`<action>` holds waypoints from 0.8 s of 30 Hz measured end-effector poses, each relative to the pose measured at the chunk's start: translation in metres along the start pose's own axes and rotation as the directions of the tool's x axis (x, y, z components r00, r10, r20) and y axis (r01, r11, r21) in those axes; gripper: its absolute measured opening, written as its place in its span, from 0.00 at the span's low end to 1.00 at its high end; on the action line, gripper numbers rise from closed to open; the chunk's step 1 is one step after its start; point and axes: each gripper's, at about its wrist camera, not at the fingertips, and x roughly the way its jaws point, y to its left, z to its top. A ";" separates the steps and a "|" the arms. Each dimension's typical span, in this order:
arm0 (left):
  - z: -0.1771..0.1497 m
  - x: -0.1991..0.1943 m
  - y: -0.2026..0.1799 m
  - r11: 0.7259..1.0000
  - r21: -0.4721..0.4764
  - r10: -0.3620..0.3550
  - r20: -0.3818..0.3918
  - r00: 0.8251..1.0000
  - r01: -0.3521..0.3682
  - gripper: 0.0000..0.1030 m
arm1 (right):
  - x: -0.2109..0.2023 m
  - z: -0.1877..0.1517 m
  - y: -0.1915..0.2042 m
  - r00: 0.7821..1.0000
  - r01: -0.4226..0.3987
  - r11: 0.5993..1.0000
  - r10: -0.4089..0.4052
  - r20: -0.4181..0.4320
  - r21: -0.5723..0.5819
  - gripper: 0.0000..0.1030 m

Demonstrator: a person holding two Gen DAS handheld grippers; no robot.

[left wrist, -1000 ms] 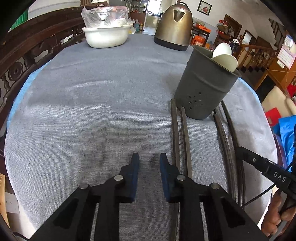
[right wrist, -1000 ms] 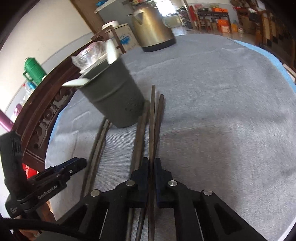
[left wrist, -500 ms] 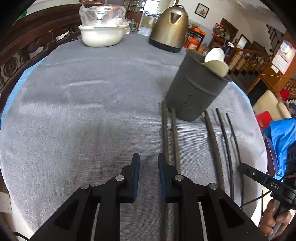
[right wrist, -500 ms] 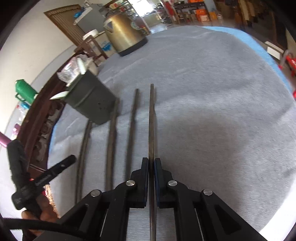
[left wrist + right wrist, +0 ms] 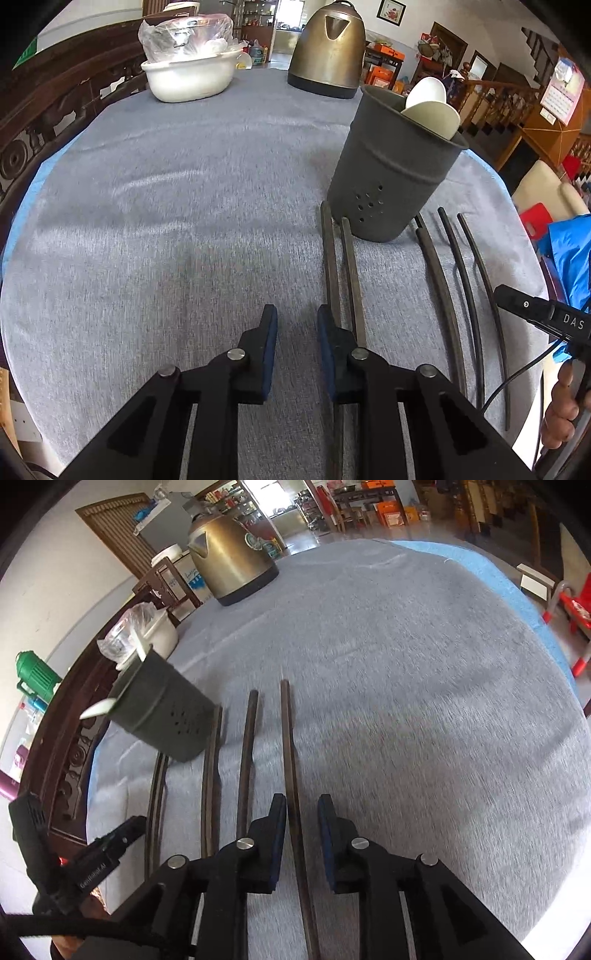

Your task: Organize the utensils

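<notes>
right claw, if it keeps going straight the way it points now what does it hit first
Most likely the dark chopstick lying between the right claw's open jaws, then the grey tablecloth under it. Depth is hard to judge.

The utensil holder hides the handles of 2 white spoons.

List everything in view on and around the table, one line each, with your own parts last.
Chopsticks: five, dark, flat on the cloth near the holder.
Utensil holder: one, dark grey, upright on the cloth.
Spoons: two, cream, in the holder.
Kettle: one, bronze, far edge.
Bowl: one, white, plastic-covered, far left.
Tablecloth: one, grey.
Left gripper: fingers open, empty.
Right gripper: just been opening, one chopstick between its fingers.
</notes>
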 end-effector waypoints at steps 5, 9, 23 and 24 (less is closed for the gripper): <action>0.016 0.009 -0.003 1.000 0.015 0.008 -0.010 1.000 -0.008 0.22 | 0.007 0.003 -0.005 1.000 -0.020 0.999 0.020 -0.006 0.038 0.20; 0.030 0.016 0.000 1.000 0.004 0.002 -0.018 1.000 -0.002 0.23 | 0.008 0.010 -0.009 1.000 -0.018 0.999 0.019 -0.006 0.038 0.20; 0.055 0.026 -0.008 0.998 0.021 -0.064 -0.012 0.998 0.064 0.34 | 0.027 0.061 0.014 1.000 0.006 1.000 -0.005 0.011 -0.029 0.20; 0.056 0.027 -0.009 0.997 0.029 -0.067 -0.011 0.998 0.068 0.34 | 0.029 0.065 0.015 1.000 0.015 0.999 -0.014 0.013 -0.036 0.20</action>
